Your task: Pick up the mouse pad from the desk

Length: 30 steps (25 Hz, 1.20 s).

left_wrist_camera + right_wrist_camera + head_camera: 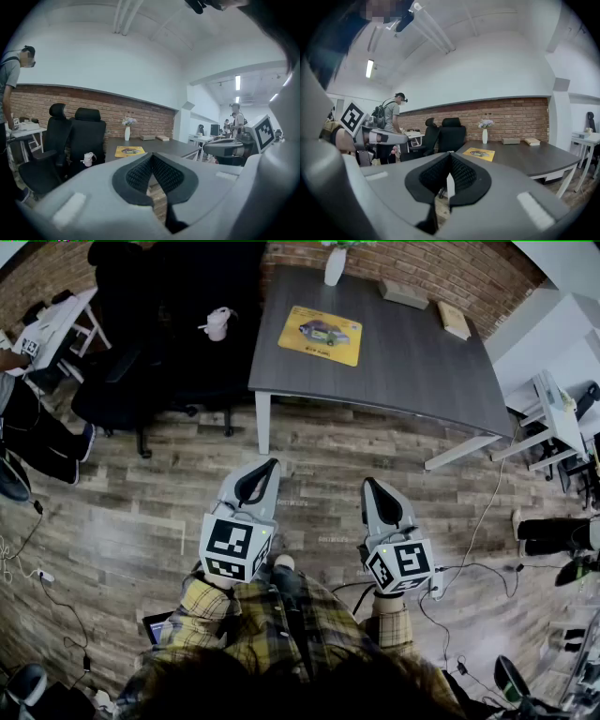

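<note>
Yellow rectangular mouse pad (321, 335) lies flat on the dark grey table (412, 371) at 12 o'clock. Left gripper (270, 467) and right gripper (368, 484) hover over the wooden plank floor (141, 512), well short of it, fingers (138, 174) pressed together and empty, probably because the approach is not yet begun.

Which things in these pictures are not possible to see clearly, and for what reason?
- mouse pad: its print is too small to read in every view.
- vase: the top edge of the head view cuts off its flowers.
- white object beside the black chairs: too small to identify in any view.
- person at the left: cut off by the left edge of the head view.
</note>
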Each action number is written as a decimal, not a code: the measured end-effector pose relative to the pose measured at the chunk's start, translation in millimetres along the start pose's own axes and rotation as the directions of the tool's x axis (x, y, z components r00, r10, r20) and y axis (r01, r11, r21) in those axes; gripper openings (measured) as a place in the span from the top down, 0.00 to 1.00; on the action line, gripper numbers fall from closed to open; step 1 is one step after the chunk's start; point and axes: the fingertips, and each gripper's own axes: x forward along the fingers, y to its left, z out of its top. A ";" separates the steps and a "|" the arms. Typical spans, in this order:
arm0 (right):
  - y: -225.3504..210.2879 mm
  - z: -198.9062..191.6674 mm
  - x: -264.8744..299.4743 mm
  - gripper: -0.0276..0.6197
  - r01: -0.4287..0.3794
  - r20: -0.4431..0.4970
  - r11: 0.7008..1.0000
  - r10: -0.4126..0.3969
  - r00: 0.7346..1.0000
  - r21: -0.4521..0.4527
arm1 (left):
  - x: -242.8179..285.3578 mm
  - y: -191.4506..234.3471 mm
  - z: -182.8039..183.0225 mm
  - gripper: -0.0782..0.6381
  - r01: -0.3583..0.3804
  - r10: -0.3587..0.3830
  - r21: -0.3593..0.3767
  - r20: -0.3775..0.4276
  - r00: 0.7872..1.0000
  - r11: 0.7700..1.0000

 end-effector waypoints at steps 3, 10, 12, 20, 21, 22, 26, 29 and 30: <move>-5.2 -0.8 -2.1 0.95 0.007 0.013 1.000 -0.007 1.000 0.016 | 2.2 -4.0 -1.0 0.89 0.000 0.000 0.001 0.000 1.000 1.000; -5.5 -0.6 3.0 0.95 0.002 0.029 0.999 -0.004 1.000 0.037 | 4.4 -0.7 -1.8 0.89 0.000 0.000 0.002 0.005 1.000 1.000; -8.6 -0.2 2.9 0.95 0.003 0.030 0.999 -0.004 1.000 0.043 | 6.8 -1.5 -0.8 0.89 -0.001 0.001 0.001 0.007 1.000 1.000; -24.2 -3.6 -3.8 0.86 -0.022 0.037 0.995 0.019 0.999 0.096 | 15.3 -9.2 -0.3 0.89 -0.021 0.021 0.005 0.004 1.000 1.000; -26.7 -5.1 -5.4 0.82 -0.026 0.036 0.994 0.022 0.999 0.103 | 15.9 -10.6 -0.6 0.86 -0.023 0.023 0.006 0.005 1.000 1.000; -29.1 -6.6 -6.9 0.79 -0.028 0.036 0.994 0.024 0.999 0.109 | 16.3 -12.0 -0.8 0.82 -0.025 0.025 0.008 0.006 1.000 1.000; -36.8 -11.1 -7.7 0.72 -0.036 0.032 0.992 0.032 0.999 0.124 | 20.4 -15.3 -2.7 0.77 -0.035 0.035 0.026 0.001 0.999 0.999; -42.1 -14.3 -5.1 0.66 -0.039 0.021 0.991 0.036 0.999 0.130 | 26.7 -17.2 -4.2 0.73 -0.033 0.033 0.025 -0.009 0.999 0.999; -43.8 -14.8 -3.1 0.64 -0.038 0.020 0.991 0.036 0.999 0.131 | 29.8 -16.6 -4.6 0.72 -0.032 0.032 0.024 -0.011 0.999 0.999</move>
